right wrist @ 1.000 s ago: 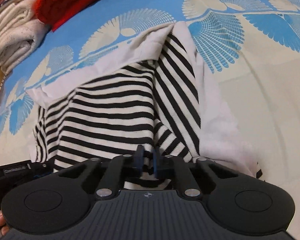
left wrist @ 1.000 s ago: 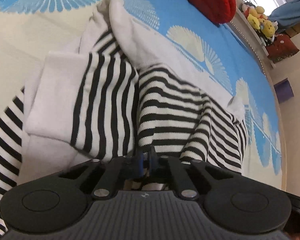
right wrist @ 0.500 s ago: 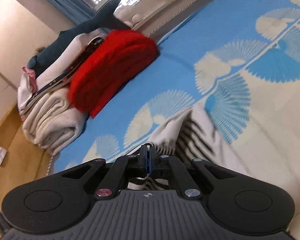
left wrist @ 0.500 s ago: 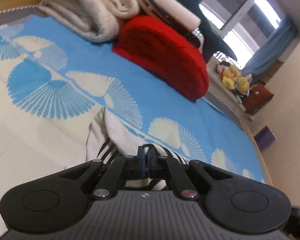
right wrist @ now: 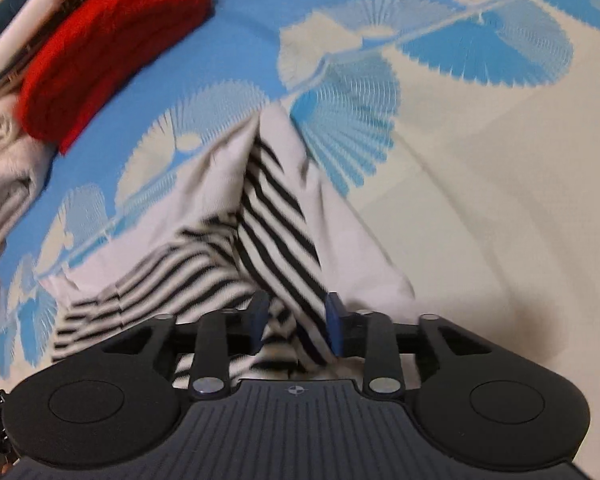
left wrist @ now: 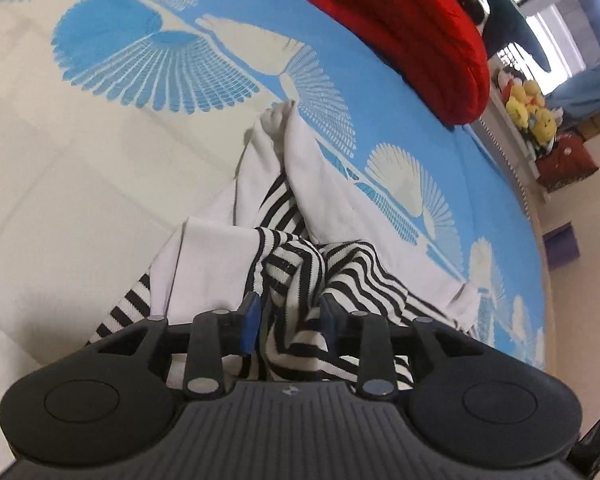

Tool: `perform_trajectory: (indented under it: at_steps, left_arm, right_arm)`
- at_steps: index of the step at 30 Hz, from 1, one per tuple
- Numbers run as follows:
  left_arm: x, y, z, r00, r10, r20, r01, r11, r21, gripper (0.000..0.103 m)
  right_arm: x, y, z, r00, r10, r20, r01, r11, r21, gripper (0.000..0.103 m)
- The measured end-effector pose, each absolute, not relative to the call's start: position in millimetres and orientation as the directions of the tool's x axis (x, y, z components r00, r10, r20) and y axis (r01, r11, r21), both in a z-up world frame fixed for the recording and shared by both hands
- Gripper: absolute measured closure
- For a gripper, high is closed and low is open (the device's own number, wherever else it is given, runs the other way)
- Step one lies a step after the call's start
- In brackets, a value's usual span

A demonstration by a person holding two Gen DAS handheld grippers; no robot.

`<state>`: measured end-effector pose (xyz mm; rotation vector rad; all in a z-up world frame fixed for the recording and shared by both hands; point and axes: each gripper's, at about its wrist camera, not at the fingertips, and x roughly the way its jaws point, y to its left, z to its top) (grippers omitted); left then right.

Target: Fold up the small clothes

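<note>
A small black-and-white striped garment with white panels (left wrist: 300, 216) lies bunched on the blue and cream bedspread (left wrist: 80, 168); it also shows in the right wrist view (right wrist: 268, 216). My left gripper (left wrist: 288, 312) is open, its fingers straddling a raised striped fold. My right gripper (right wrist: 296, 316) is open too, with striped fabric lying between its fingers. Both sit low at the garment's near edge.
A folded red blanket (left wrist: 412, 28) lies at the far side of the bed, seen also in the right wrist view (right wrist: 100, 52). Folded white towels (right wrist: 4, 152) lie beside it. Plush toys (left wrist: 528, 104) and a red box (left wrist: 568, 160) stand beyond the bed's edge.
Both grippers were shut on the striped fabric and lifted it half a second ago. Now both have opened and sit lower, and the fabric lies loose between the fingers.
</note>
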<state>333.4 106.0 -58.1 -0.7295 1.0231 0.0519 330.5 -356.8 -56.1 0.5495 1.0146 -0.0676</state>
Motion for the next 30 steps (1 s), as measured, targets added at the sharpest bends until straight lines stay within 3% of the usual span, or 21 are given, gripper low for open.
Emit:
perform_trajectory:
  at_steps: [9, 13, 14, 15, 16, 17, 18, 22, 24, 27, 28, 30]
  left_arm:
    - [336.5, 109.4, -76.1, 0.481, -0.431, -0.763, -0.357, 0.699, -0.62, 0.057]
    - [342.1, 99.5, -83.5, 0.447, -0.404, -0.799, -0.348, 0.744, -0.571, 0.057]
    - [343.6, 98.1, -85.4, 0.441, -0.403, -0.802, -0.344, 0.749, -0.566, 0.062]
    - [345.8, 96.9, -87.0, 0.438, -0.411, -0.8, -0.337, 0.749, -0.57, 0.079]
    - [347.7, 96.8, -86.2, 0.452, -0.421, -0.787, -0.328, 0.742, -0.585, 0.092]
    - [348.3, 98.4, -81.9, 0.484, -0.426, -0.764, -0.319, 0.728, -0.607, 0.099]
    - [347.7, 102.1, -71.7, 0.554, -0.437, -0.709, -0.289, 0.697, -0.656, 0.099]
    - [338.4, 114.2, -20.5, 0.786, -0.436, -0.439, -0.067, 0.646, -0.761, 0.099]
    - [334.4, 116.0, -9.2, 0.809, -0.447, -0.381, 0.006, 0.655, -0.755, 0.099]
    - [334.6, 121.0, -24.0, 0.755, -0.474, -0.453, -0.036, 0.66, -0.75, 0.099]
    - [337.0, 122.3, -35.6, 0.703, -0.478, -0.526, -0.085, 0.678, -0.73, 0.099]
    - [344.7, 120.4, -67.7, 0.508, -0.445, -0.738, -0.198, 0.773, -0.602, 0.095]
  right_arm:
    - [330.1, -351.3, -68.1, 0.466, 0.256, -0.847, 0.304, 0.853, 0.425, 0.05]
    - [332.4, -340.0, -79.1, 0.427, 0.285, -0.858, 0.295, 0.853, 0.43, 0.051]
    - [333.5, -336.7, -81.2, 0.421, 0.292, -0.858, 0.29, 0.853, 0.433, 0.051]
    - [334.7, -334.1, -82.2, 0.42, 0.294, -0.859, 0.287, 0.855, 0.433, 0.057]
    - [335.6, -331.9, -81.9, 0.426, 0.294, -0.855, 0.284, 0.854, 0.435, 0.079]
    - [336.8, -331.1, -79.0, 0.447, 0.303, -0.842, 0.281, 0.846, 0.454, 0.088]
    - [336.9, -332.1, -74.2, 0.479, 0.32, -0.817, 0.275, 0.83, 0.486, 0.099]
    - [331.2, -345.5, -36.5, 0.698, 0.381, -0.606, 0.184, 0.722, 0.666, 0.102]
    - [321.2, -354.2, -16.7, 0.798, 0.379, -0.468, 0.102, 0.681, 0.725, 0.102]
    - [312.4, -360.0, -9.5, 0.831, 0.381, -0.405, 0.042, 0.684, 0.728, 0.102]
    - [312.0, -361.2, -15.1, 0.815, 0.384, -0.435, 0.059, 0.691, 0.72, 0.102]
    - [317.6, -361.0, -37.6, 0.724, 0.376, -0.579, 0.153, 0.73, 0.666, 0.102]
